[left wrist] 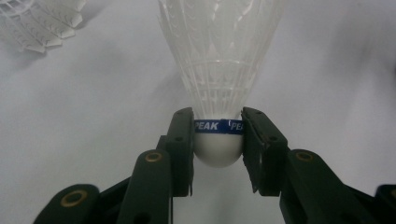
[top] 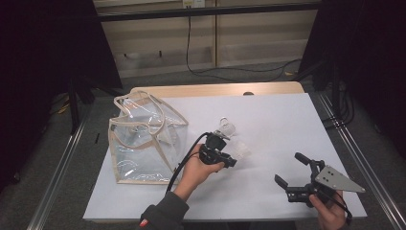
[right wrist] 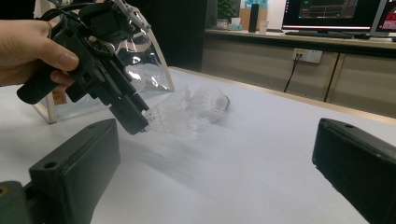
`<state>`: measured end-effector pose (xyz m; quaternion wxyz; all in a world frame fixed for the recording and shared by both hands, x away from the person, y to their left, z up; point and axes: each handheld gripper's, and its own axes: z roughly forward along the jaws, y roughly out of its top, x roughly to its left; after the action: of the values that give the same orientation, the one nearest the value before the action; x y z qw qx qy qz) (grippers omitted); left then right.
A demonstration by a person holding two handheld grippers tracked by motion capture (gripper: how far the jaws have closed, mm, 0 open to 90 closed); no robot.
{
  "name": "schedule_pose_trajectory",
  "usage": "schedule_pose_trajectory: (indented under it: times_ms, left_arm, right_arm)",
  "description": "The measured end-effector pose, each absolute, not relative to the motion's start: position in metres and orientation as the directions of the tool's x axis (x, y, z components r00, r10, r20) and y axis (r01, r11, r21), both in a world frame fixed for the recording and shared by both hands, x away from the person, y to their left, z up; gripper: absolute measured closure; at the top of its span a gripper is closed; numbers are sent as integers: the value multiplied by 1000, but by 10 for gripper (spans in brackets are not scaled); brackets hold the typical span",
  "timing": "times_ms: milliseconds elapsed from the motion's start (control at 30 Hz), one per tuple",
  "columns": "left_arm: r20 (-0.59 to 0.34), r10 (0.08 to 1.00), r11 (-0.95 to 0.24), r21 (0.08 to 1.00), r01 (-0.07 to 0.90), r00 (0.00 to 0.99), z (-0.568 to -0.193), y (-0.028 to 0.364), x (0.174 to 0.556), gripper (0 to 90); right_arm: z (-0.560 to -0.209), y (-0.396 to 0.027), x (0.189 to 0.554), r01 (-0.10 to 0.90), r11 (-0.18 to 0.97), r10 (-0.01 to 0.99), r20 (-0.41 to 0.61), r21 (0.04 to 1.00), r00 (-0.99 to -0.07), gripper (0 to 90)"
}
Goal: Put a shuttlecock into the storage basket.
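A white feathered shuttlecock [left wrist: 219, 70] with a blue band around its cork lies just above the white tabletop. My left gripper [left wrist: 218, 122] is shut on its cork, one jaw pressing each side. In the high view that left gripper [top: 232, 155] sits mid-table in a hand, with the held shuttlecock [top: 242, 149] pointing right. A second shuttlecock [top: 228, 127] lies on the table just beyond it. My right gripper [top: 290, 169] rests near the front right edge, open, nothing between its jaws. Seen from the right gripper [right wrist: 215, 163], the left gripper [right wrist: 140, 123] holds the shuttlecock [right wrist: 175, 116] tilted down.
A clear plastic tote bag [top: 143, 141] with beige trim stands at the table's left, mouth open upward. The white table sheet [top: 268, 120] stretches right and back. A black cable [top: 201, 67] trails on the floor behind. Metal rails [top: 62, 163] flank the table.
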<state>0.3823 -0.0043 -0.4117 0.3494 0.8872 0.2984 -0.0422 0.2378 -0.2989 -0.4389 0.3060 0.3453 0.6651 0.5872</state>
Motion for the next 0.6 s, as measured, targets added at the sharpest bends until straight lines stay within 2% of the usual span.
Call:
schedule_pose_trajectory:
  times_ms: [600]
  left_arm:
    - [-298, 486, -567, 608, 556, 822, -390, 4, 383, 657]
  right_arm:
    - [-439, -299, 238, 98, 76, 818, -6, 992, -575, 7]
